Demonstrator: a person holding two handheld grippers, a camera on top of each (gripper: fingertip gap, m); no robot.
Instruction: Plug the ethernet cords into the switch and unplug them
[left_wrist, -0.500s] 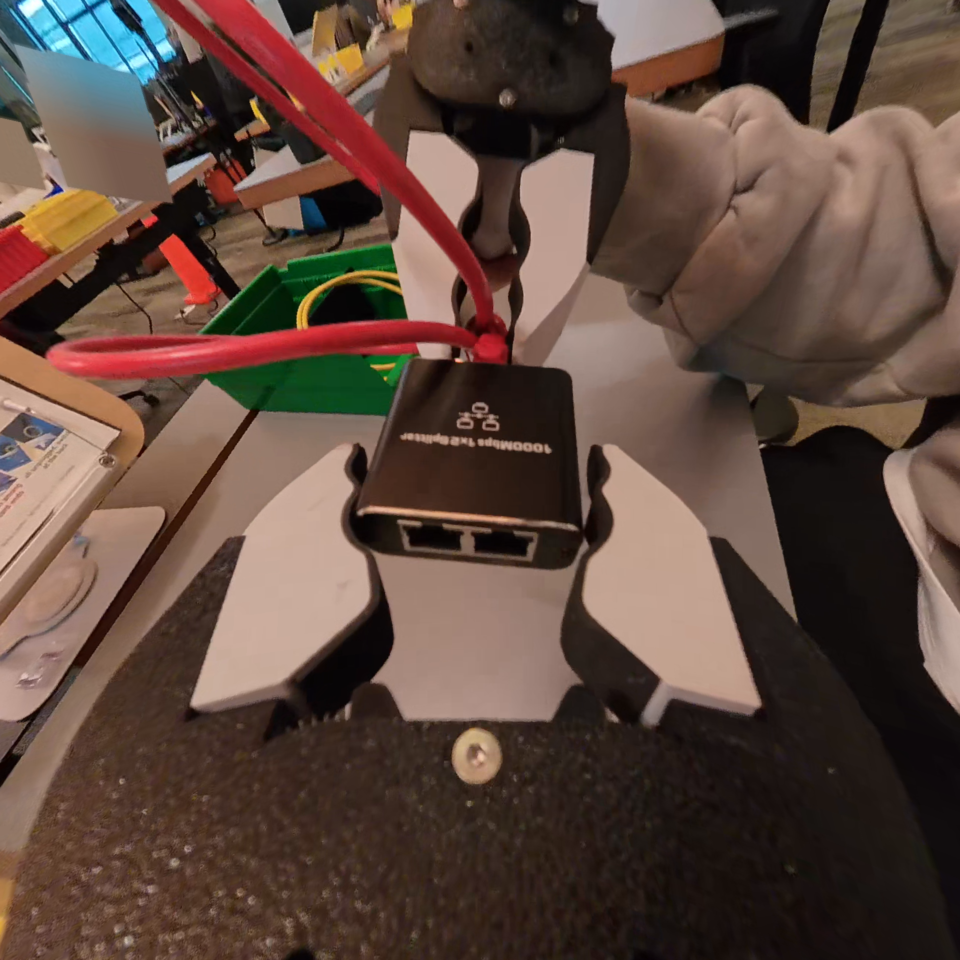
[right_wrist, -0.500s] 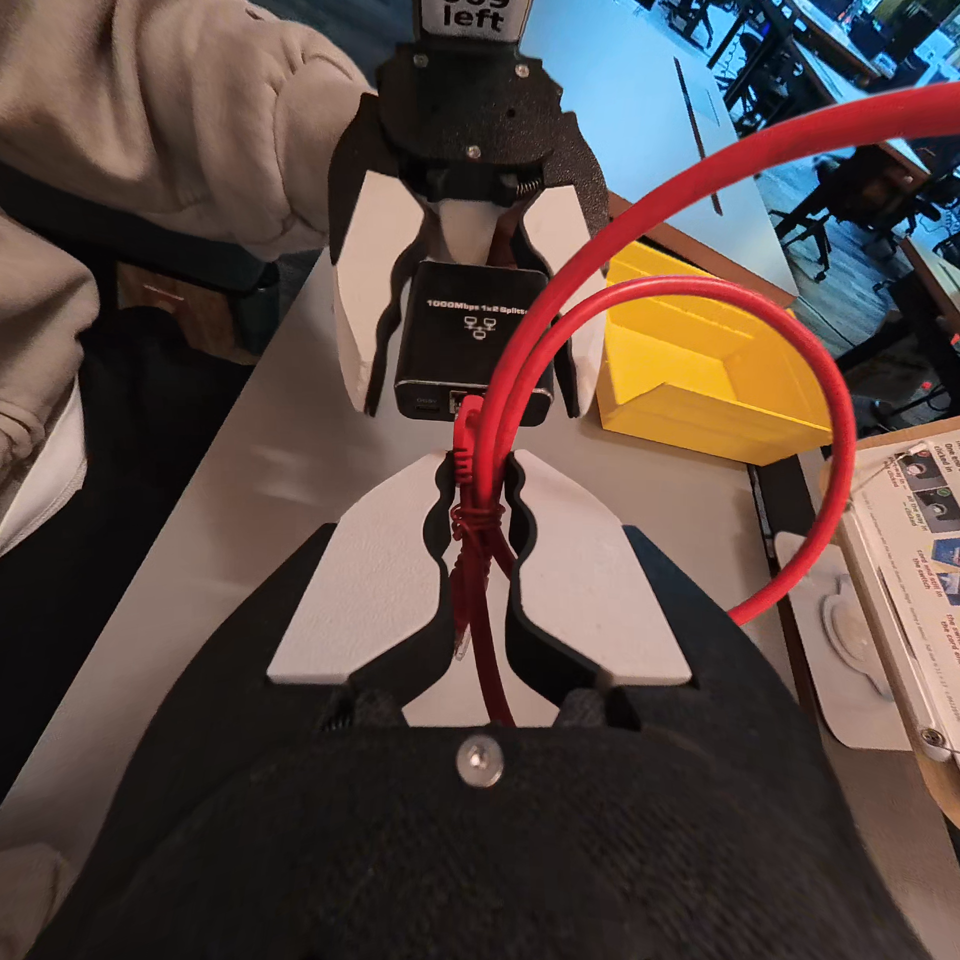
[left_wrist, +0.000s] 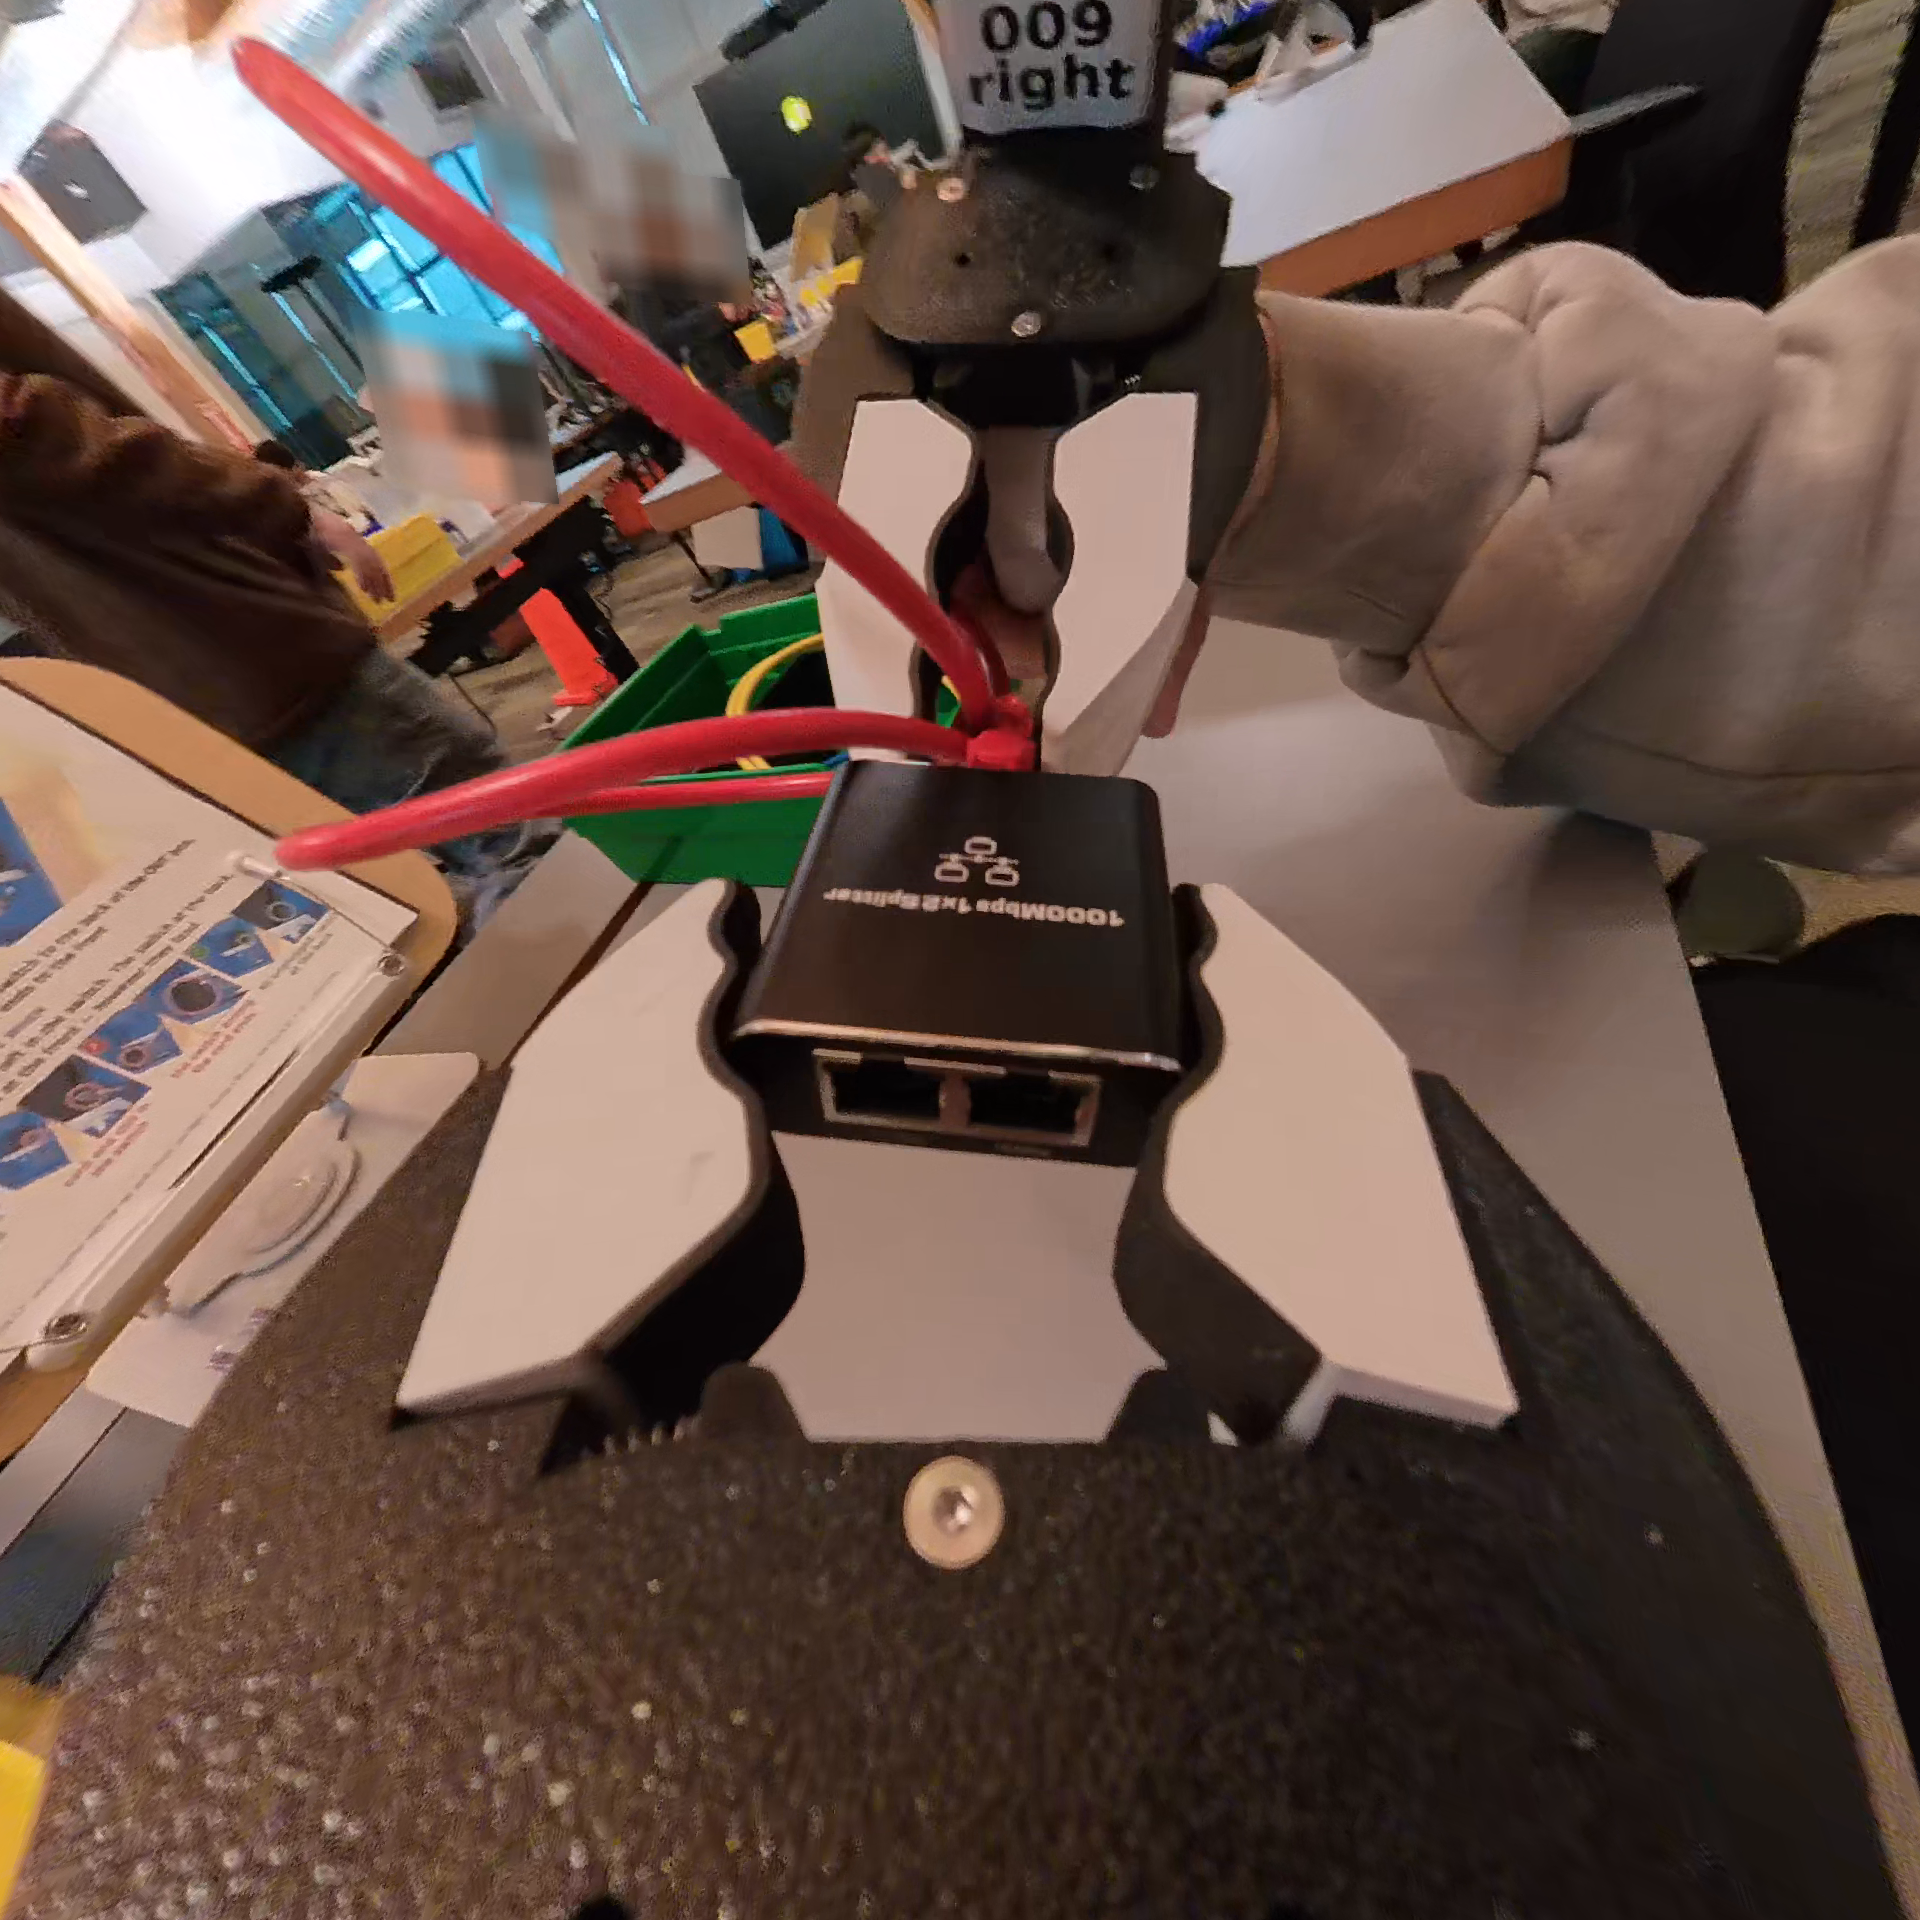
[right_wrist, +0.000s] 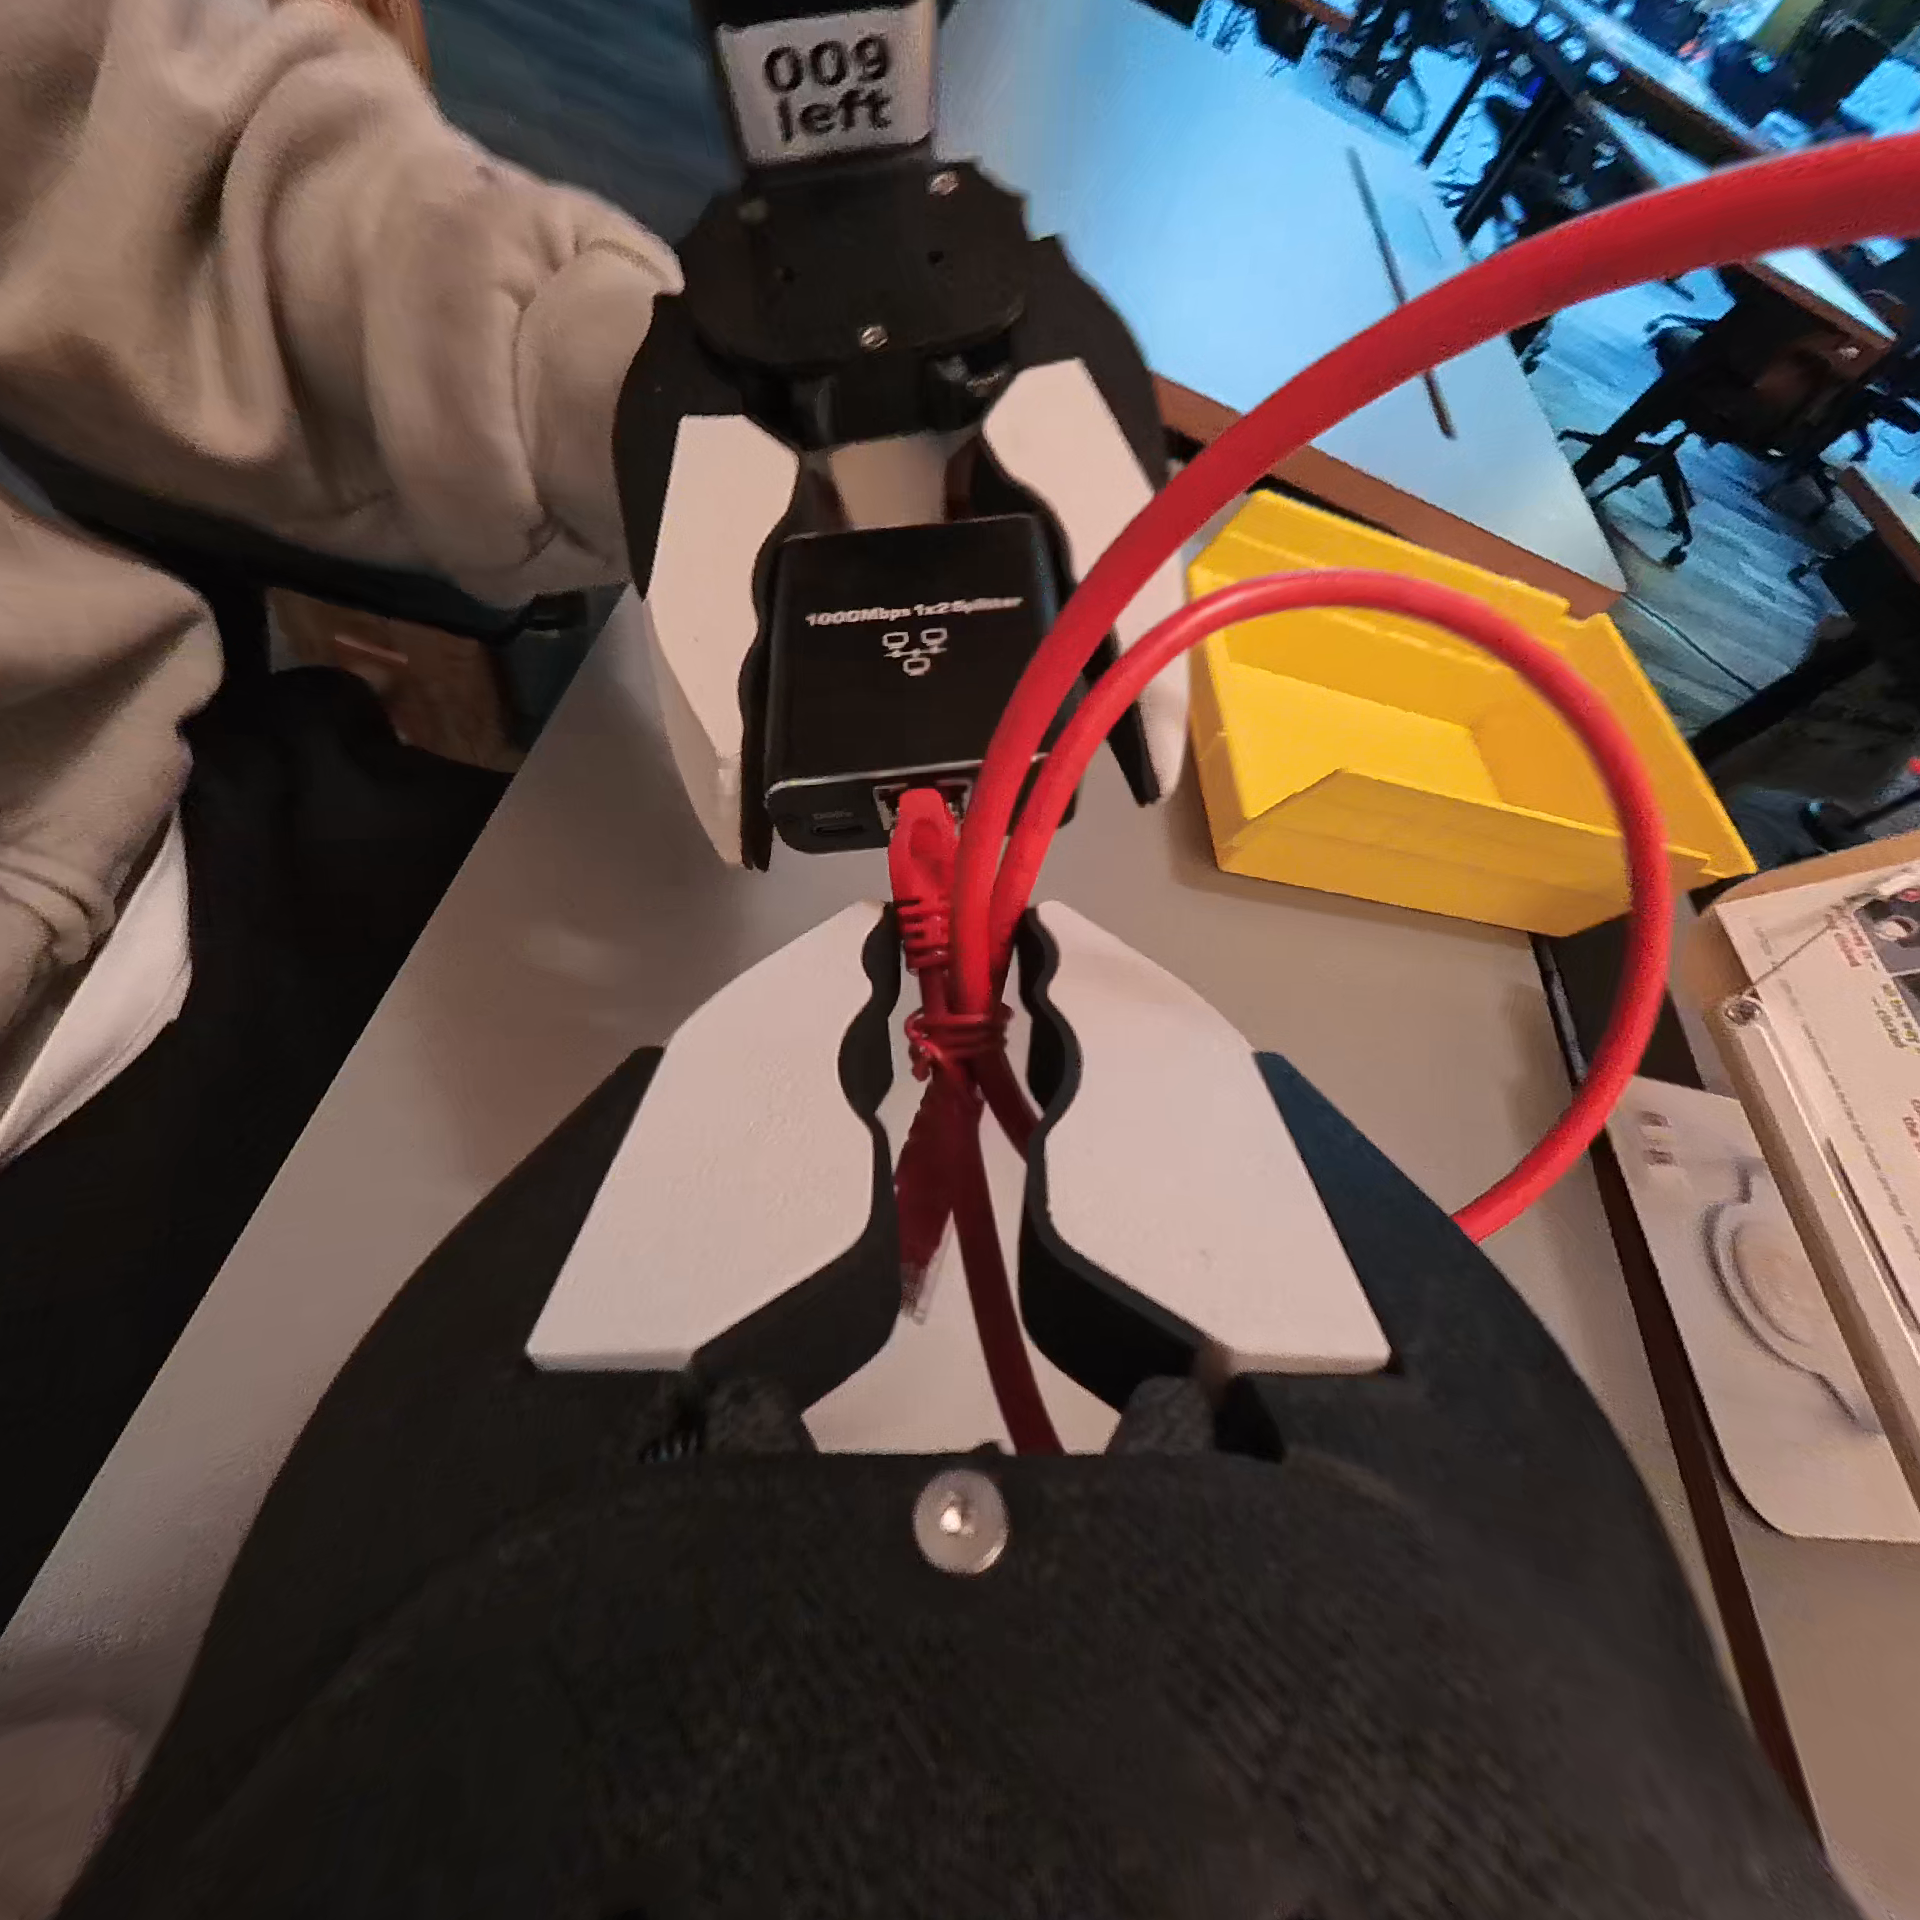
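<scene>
Right gripper (right_wrist: 956, 925) pinched on red ethernet cord (right_wrist: 940, 997) behind plug (right_wrist: 920, 842); plug at switch (right_wrist: 904, 675) near port, seemingly seated. Left gripper (left_wrist: 961, 935) clamps switch sides. I judge cord springy, plug clip fragile: grip boot.

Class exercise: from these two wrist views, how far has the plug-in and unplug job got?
Done: left gripper grips the black switch; right gripper pinches the bundled red ethernet cord. In hand: its plug sits at the switch's single-port end; seating unclear. Left: the two near ports are empty; unplugging remains.
</scene>
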